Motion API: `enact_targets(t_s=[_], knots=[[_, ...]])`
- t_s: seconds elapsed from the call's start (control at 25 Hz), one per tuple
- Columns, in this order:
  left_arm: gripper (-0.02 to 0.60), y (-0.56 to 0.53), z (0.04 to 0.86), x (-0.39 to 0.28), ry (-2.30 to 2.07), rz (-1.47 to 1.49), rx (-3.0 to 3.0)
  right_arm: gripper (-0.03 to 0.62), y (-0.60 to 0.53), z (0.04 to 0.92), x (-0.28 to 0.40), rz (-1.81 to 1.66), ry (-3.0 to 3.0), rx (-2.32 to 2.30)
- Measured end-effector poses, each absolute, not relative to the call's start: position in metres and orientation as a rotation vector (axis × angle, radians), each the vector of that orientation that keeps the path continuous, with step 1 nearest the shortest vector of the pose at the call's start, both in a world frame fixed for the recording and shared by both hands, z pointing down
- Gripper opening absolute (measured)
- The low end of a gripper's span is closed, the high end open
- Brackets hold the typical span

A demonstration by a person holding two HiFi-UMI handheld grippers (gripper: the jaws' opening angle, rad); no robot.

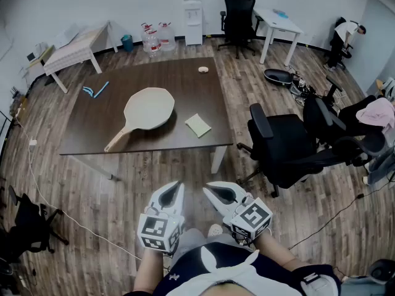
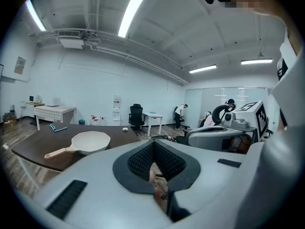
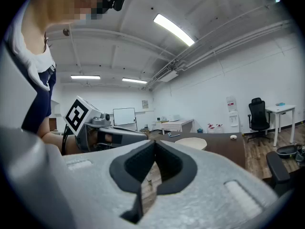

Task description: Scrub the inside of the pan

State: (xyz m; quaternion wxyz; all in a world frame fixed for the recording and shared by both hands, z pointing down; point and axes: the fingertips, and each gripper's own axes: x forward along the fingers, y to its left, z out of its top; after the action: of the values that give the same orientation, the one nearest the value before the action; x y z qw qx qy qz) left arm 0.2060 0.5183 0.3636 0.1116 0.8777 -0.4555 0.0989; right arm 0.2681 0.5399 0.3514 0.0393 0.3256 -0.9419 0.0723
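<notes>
A cream pan [image 1: 149, 108] with a pale wooden handle lies on the dark brown table [image 1: 179, 73], handle toward the near left edge. A yellow-green sponge [image 1: 198, 125] lies flat to the pan's right. Both grippers hang close to the person's body, well short of the table. My left gripper [image 1: 175, 185] has its jaws together and holds nothing. My right gripper [image 1: 210, 188] is likewise shut and empty. The pan [image 2: 89, 142] shows at the left of the left gripper view, and the pan [image 3: 190, 142] shows small beyond the jaws in the right gripper view.
A blue tool [image 1: 94, 91] lies at the table's far left and a small round object [image 1: 203, 69] near its far edge. A black office chair [image 1: 290, 143] stands right of the table. A white cable [image 1: 46, 196] runs over the floor at left.
</notes>
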Motion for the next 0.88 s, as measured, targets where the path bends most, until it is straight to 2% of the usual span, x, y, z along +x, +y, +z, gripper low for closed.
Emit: enact_targets(t_s=[0.24, 0.44, 0.76, 0.88], knots=[[0.003, 0.517, 0.37, 0.207, -1.356, 0.291, 2.56, 0.0, 0.526, 0.347, 0.277, 0.375, -2.981, 1.025], [0.003, 0.494, 0.378, 0.197, -1.379, 0.281, 2.537, 0.0, 0.5, 0.354, 0.281, 0.351, -2.955, 1.069], [0.003, 0.411, 0.37, 0.166, -1.33, 0.292, 2.666, 0.003, 0.419, 0.365, 0.229, 0.356, -2.903, 1.127], [0.003, 0.363, 0.361, 0.146, -1.321, 0.264, 2.703, 0.06, 0.37, 0.366, 0.207, 0.34, -2.879, 1.15]])
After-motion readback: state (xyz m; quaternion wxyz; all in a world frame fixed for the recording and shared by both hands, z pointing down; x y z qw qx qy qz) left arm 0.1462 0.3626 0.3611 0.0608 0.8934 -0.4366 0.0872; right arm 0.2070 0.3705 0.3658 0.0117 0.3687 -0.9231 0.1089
